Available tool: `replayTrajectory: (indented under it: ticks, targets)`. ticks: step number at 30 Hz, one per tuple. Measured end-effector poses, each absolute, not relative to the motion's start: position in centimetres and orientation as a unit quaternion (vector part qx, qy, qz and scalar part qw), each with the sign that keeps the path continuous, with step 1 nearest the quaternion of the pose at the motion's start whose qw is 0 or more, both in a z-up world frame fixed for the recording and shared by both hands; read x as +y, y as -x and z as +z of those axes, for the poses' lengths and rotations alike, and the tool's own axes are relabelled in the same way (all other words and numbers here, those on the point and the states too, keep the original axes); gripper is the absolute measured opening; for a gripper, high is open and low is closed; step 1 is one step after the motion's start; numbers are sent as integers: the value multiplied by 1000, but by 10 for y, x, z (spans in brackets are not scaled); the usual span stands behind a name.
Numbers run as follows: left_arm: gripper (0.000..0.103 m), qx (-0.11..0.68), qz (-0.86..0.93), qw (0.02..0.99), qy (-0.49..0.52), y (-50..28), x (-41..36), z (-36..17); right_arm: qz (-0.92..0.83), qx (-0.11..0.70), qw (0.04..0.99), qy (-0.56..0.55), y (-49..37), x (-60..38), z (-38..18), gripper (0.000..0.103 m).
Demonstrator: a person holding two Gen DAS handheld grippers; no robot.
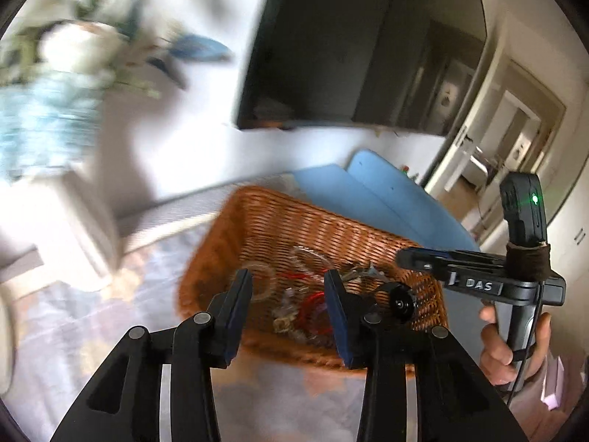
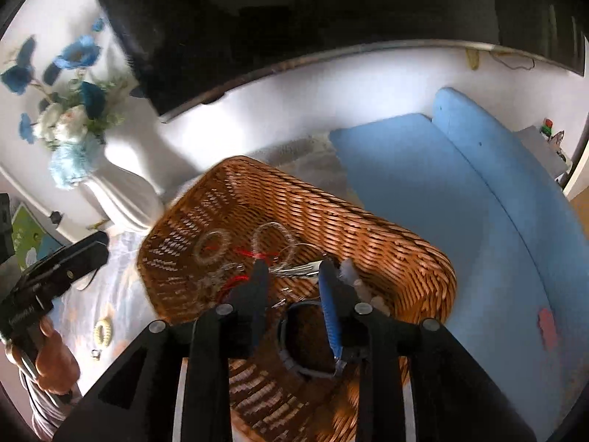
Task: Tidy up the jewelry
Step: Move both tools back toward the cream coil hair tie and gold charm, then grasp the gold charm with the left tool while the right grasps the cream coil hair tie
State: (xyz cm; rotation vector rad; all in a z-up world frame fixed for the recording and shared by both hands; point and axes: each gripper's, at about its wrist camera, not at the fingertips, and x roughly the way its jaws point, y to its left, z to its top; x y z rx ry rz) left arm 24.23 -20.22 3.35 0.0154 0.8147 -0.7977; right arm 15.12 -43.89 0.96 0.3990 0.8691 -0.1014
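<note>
A rectangular brown wicker basket [image 2: 368, 235] holds tangled clear and red bracelets [image 2: 254, 254]. A folded blue mat [image 2: 441, 191] lies to its right. A white vase of blue flowers [image 2: 117, 191] stands behind-left.

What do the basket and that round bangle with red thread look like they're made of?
Basket: woven wicker or rattan, warm orange-brown, slight sheen; the interlaced strands show clearly. Bangle: probably clear glass or plastic beads, since the weave shows through, though blur leaves it open. Red thread: looks like cord.

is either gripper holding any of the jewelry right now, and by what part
Neither. The left gripper and right gripper both hang open above the wicker basket, with no jewelry between their fingers.
</note>
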Motion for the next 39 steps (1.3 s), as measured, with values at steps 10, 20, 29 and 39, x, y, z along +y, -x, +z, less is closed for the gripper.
replayTrajectory:
  ticks: [10,20,29,39]
  targets:
    - [42,332,-299,894,16,-186,-47,82,12,392,908,-144,-128,-350,49,33]
    - [46,365,-258,891,75,-139,72,23,97,435,890,-94,-143,-235,29,33]
    - [46,435,-248,866,0,-136,58,-42,164,468,867,-50,-172,-157,-1,33]
    - [46,462,-249,850,-39,-148,28,-66,191,488,852,-14,-218,-109,-44,33]
